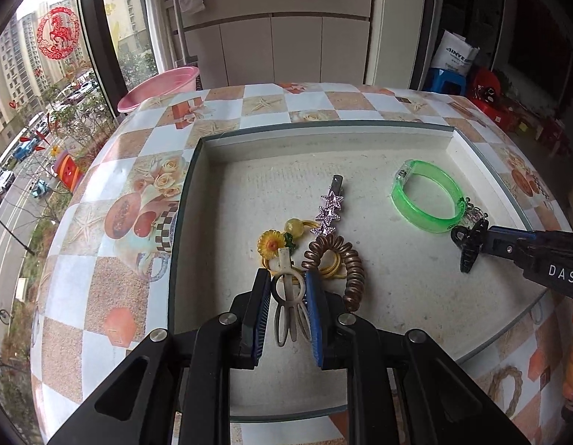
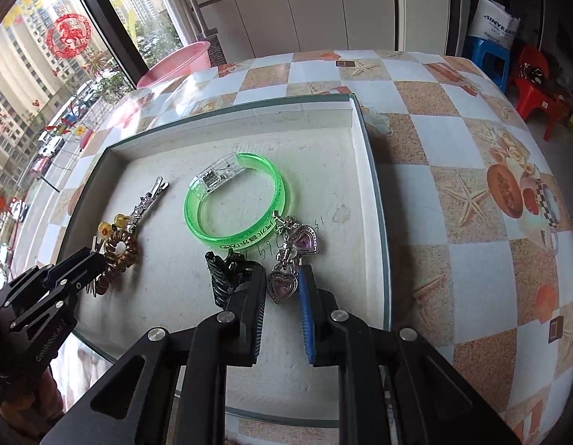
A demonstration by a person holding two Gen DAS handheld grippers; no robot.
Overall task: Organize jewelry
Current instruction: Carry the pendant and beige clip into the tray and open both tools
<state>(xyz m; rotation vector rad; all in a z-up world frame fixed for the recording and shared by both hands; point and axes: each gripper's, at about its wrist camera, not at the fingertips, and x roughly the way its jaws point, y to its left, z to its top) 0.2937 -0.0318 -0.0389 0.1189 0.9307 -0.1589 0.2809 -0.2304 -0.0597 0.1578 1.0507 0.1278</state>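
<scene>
A cream hair claw [image 1: 288, 298] sits between the blue pads of my left gripper [image 1: 288, 278], which is shut on it low over the white tray [image 1: 323, 124]. Just beyond lie a sunflower hair tie [image 1: 271, 245], a brown spiral hair tie [image 1: 340, 263] and a silver star clip [image 1: 329, 207]. My right gripper [image 2: 282, 270] is shut on a silver heart charm string [image 2: 282, 286], whose far heart [image 2: 305, 240] reaches the green bracelet [image 2: 234, 204]. A black claw clip [image 2: 227, 278] rests against the outside of its left finger; whether it lies on the tray is unclear.
The tray [image 2: 227, 111] rests on a table with a checkered patterned cloth [image 2: 453, 170]. A pink basin [image 1: 160, 85] stands beyond the table's far left edge. Blue [image 2: 488, 55] and red stools [image 2: 535, 85] stand at the far right. A window runs along the left.
</scene>
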